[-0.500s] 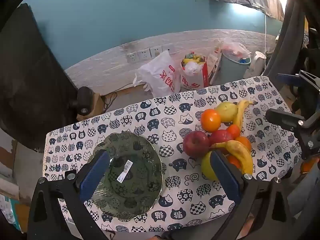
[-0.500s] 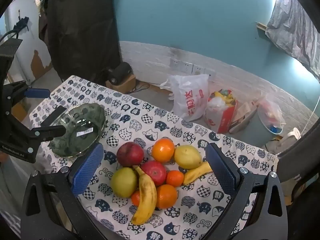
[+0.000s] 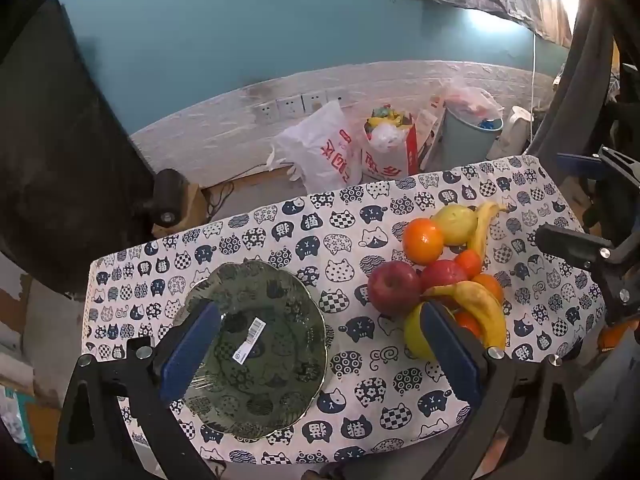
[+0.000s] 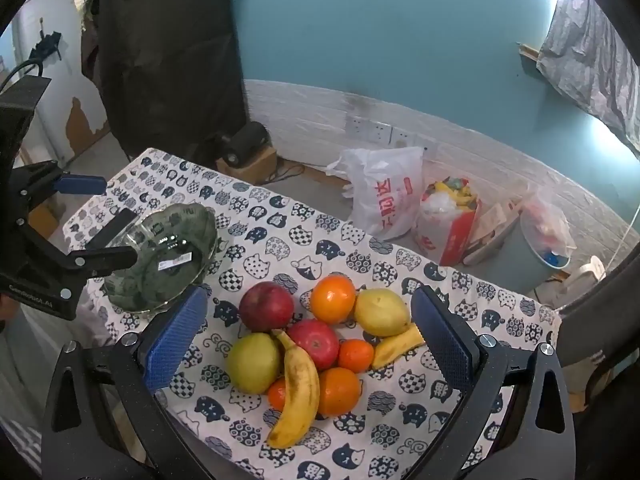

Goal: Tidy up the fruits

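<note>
Green patterned glass dish (image 3: pixel 260 344) rests on the table (image 3: pixel 352 216), on a white cloth printed with dark blue cat faces; a barcode label (image 3: pixel 249 339) lies inside the dish; no fruit is in it.

Left tool (image 3: pixel 318 350) hangs above the table with its blue pads spread wide and nothing between them; one pad overlaps the near rim of the dish in the left wrist view, the other overlaps the edge of the fruit pile; whether either touches cannot be determined. Right tool (image 4: pixel 308 344) hangs above the fruit pile, pads likewise spread wide and holding nothing.

Fruit pile, well apart from the dish, on the other half of the table:
- dark red apple (image 4: pixel 267 306) on the side nearest the dish; second red apple (image 4: pixel 313 343) at the centre, touching its neighbours;
- large orange (image 4: pixel 333 299) at the far side, beside a yellow-green pear (image 4: pixel 381 312);
- second yellow-green fruit (image 4: pixel 253 362) at the near side, beside the long banana (image 4: pixel 298 394), which lies across the pile;
- shorter banana (image 4: pixel 398 346) just beside the pear;
- small orange (image 4: pixel 355 355) between the central apple and the shorter banana; two more oranges (image 4: pixel 339 391) partly under the long banana.

White plastic bag (image 4: pixel 384 192), red carton (image 4: pixel 448 220) and pale bin (image 4: pixel 536 248) stand on the floor beyond the table, against a teal wall.
</note>
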Available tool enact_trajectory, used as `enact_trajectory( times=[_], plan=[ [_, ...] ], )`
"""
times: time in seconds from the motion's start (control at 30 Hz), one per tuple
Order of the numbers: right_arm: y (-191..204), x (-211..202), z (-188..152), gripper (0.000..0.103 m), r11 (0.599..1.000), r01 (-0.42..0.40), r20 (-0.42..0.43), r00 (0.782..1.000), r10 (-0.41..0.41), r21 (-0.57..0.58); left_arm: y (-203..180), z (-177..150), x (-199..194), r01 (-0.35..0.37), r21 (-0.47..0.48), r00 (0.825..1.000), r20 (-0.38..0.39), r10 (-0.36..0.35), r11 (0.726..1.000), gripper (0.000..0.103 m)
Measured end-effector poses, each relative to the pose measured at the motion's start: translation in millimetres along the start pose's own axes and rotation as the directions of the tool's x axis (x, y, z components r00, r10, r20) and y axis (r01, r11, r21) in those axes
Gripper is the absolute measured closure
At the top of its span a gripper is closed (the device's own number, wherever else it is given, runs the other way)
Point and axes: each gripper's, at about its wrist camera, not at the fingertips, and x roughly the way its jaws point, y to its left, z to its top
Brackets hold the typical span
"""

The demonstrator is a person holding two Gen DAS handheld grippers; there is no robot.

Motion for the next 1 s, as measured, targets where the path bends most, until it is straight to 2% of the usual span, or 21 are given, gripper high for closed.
enact_trajectory(
  times=[1.0],
  plan=[
    [3.8,1.4,-0.6,0.003,1.000,-0.009,-0.013,1.000,0.009,0.000,-4.5,-5.9,3.0,0.007,0.014,1.000,-0.014,-0.007,1.000,0.002]
  ],
)
